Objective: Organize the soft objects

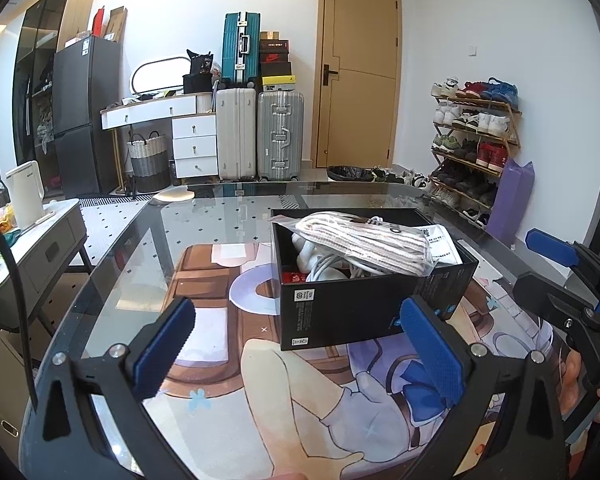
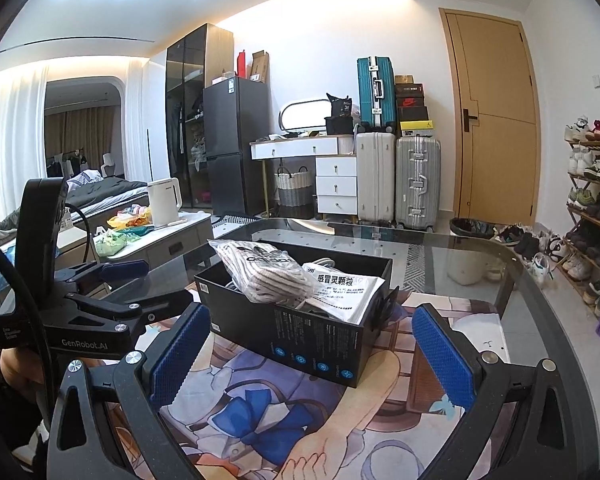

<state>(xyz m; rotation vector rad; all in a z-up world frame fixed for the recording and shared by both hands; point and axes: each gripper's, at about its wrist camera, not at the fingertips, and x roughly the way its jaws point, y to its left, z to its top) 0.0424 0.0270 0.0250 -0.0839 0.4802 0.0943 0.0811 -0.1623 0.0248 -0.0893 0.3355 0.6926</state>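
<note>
A black cardboard box (image 1: 340,312) stands on the glass table on an anime-print mat (image 1: 228,376). In it lie a clear bag of striped socks (image 1: 364,240), a white cable bundle (image 1: 324,268) and a white medicine packet (image 1: 440,240). My left gripper (image 1: 300,344) is open and empty, just in front of the box. My right gripper (image 2: 312,348) is open and empty, in front of the box (image 2: 300,332), where the sock bag (image 2: 260,272) and packet (image 2: 344,288) show. Each gripper shows in the other's view: right (image 1: 572,280), left (image 2: 112,284).
The glass table (image 1: 228,216) has a rounded far edge. A side table with a white kettle (image 1: 24,196) stands left. Suitcases (image 1: 260,136), a dresser, a fridge, a door and a shoe rack (image 1: 476,140) line the far wall.
</note>
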